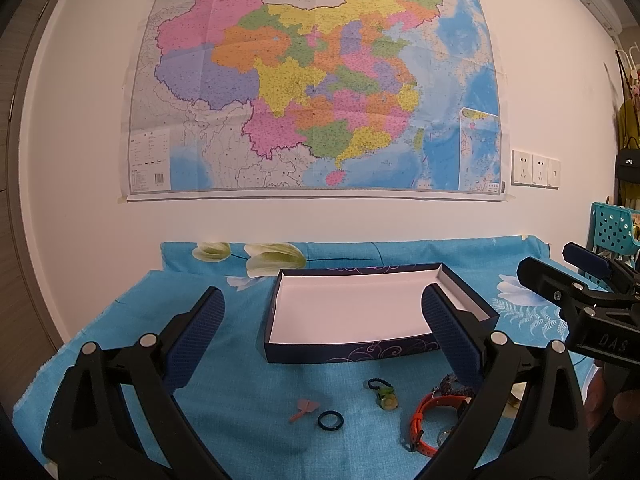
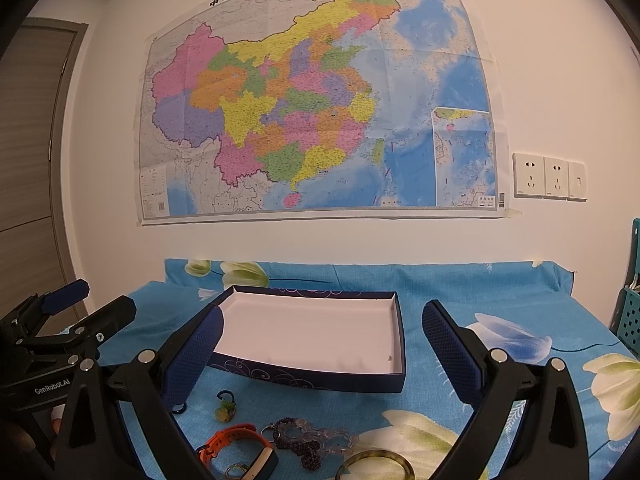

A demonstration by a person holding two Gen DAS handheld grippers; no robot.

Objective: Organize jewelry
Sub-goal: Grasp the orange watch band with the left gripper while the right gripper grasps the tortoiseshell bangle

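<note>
One box [image 1: 352,354], two bracelets [image 2: 310,438], one bangle [image 2: 374,466], one watch [image 1: 430,424], two rings [image 1: 331,420].

Matt cardboard box [image 2: 304,332] on printed cloth [image 2: 500,312]; rubbery orange strap [image 2: 230,436], glossy beads [image 2: 308,436], paper map [image 2: 320,100].

Empty box [image 2: 312,336], jewelry, perhaps bangle [image 2: 376,465]

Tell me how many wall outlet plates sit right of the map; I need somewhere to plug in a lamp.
2 socket plates: the first socket plate is nearest the map, the second socket plate beside it. A switch plate follows. More may lie out of view.
</note>
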